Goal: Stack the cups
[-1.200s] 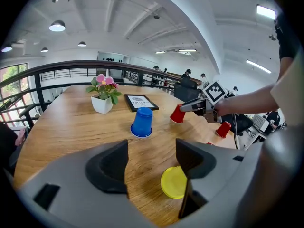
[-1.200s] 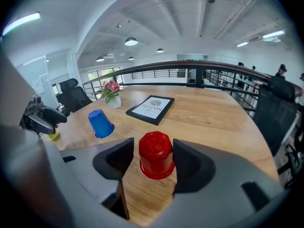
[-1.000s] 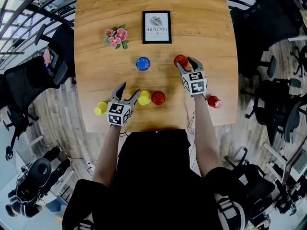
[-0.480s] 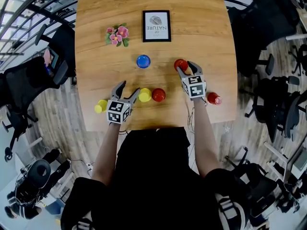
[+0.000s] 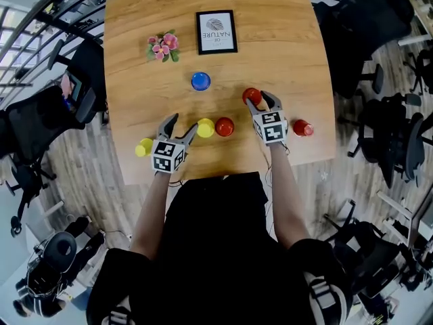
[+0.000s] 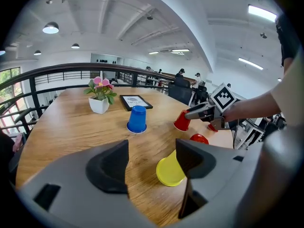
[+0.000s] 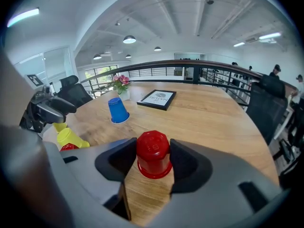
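My right gripper (image 5: 260, 101) is shut on an upside-down red cup (image 5: 252, 95); in the right gripper view the red cup (image 7: 153, 153) sits squeezed between both pads. In the left gripper view this red cup (image 6: 182, 121) hangs tilted in the right gripper (image 6: 199, 111), just above the table. My left gripper (image 5: 178, 126) is open with nothing between its fingers. A yellow cup (image 6: 170, 170) lies on its side just ahead of its right jaw, beside another red cup (image 5: 224, 126). A blue cup (image 5: 200, 81) stands upside down farther back. A second yellow cup (image 5: 144, 147) lies left of the left gripper.
A third red cup (image 5: 302, 128) lies near the table's right edge (image 5: 331, 114). A framed picture (image 5: 216, 31) and a small potted flower (image 5: 162, 46) stand at the back of the wooden table. Office chairs surround the table.
My right gripper has carried the red cup toward the near edge, closer to the red and yellow cups in the middle. The left gripper has stayed put.
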Tool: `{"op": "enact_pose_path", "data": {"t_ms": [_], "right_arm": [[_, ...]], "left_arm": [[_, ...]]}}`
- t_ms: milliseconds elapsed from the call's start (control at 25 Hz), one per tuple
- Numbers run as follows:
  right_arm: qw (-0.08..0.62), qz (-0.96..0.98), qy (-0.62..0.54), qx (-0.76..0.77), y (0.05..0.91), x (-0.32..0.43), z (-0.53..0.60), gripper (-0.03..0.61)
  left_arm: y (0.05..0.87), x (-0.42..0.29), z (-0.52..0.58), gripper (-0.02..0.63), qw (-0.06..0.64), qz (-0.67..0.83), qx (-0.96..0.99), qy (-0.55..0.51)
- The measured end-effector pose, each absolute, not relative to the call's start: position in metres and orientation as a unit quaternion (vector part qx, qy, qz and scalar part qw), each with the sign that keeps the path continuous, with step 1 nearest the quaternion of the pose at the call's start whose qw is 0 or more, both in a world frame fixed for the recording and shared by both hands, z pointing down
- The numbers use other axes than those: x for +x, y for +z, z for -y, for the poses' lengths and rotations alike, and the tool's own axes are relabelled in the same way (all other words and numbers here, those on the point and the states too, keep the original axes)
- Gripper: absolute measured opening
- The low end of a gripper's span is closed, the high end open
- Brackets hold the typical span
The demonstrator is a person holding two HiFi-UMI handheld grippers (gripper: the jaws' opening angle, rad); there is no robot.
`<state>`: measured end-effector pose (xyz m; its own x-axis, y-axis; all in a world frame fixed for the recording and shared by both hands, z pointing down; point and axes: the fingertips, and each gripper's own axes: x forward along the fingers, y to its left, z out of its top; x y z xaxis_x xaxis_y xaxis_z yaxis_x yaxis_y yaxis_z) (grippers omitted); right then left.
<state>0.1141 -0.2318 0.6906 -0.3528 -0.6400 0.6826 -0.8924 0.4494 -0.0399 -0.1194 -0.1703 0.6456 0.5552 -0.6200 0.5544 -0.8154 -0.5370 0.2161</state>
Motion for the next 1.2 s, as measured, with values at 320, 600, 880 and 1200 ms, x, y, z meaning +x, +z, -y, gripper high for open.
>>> {"op": "enact_pose_path", "data": {"t_ms": [320, 600, 880, 1200], "right_arm": [[0.303, 0.794, 0.213, 0.482, 0.691, 0.111, 0.2, 0.233], [0.304, 0.794, 0.214, 0.48, 0.69, 0.104, 0.178, 0.233], [0.306, 0.796, 0.214, 0.476, 0.692, 0.098, 0.163, 0.233], [0.313, 0.802, 0.214, 0.462, 0.693, 0.088, 0.14, 0.233]], "left_arm": [[0.646, -0.114, 0.162, 0.319, 0.231, 0.41, 0.858, 0.207], [0.645, -0.11, 0.154, 0.319, 0.23, 0.4, 0.863, 0.204], [0.643, -0.11, 0.146, 0.319, 0.226, 0.396, 0.867, 0.202], [0.642, -0.11, 0.137, 0.319, 0.224, 0.395, 0.868, 0.199]]}}
